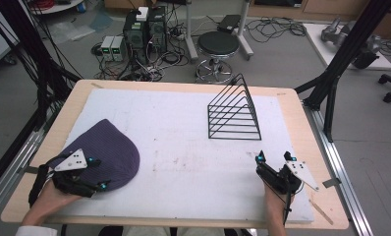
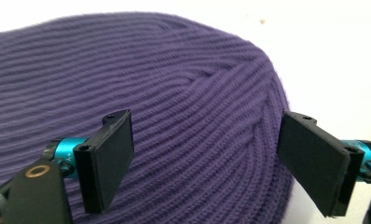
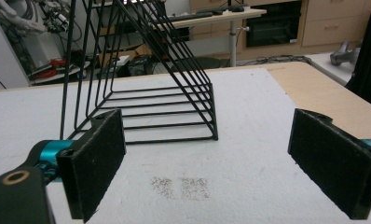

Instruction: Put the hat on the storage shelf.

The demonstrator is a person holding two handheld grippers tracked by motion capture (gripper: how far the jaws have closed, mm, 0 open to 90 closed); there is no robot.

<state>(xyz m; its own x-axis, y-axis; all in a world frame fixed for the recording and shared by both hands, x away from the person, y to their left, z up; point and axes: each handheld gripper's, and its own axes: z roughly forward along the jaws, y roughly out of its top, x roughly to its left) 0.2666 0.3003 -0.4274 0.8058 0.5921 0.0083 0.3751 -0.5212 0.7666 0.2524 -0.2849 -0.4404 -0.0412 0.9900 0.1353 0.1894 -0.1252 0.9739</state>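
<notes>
A purple knitted hat (image 1: 103,152) lies flat near the desk's (image 1: 301,123) left edge, on the white mat (image 1: 183,147) that covers most of the top. The left tool (image 1: 97,173) sits over the hat's near edge, jaws spread, held by a hand at the near left corner. A black wire rack (image 1: 235,110) stands upright toward the far right part of the mat, well apart from the hat. The right tool (image 1: 273,158) hovers near the near right corner, jaws apart and holding nothing, pointing toward the rack.
</notes>
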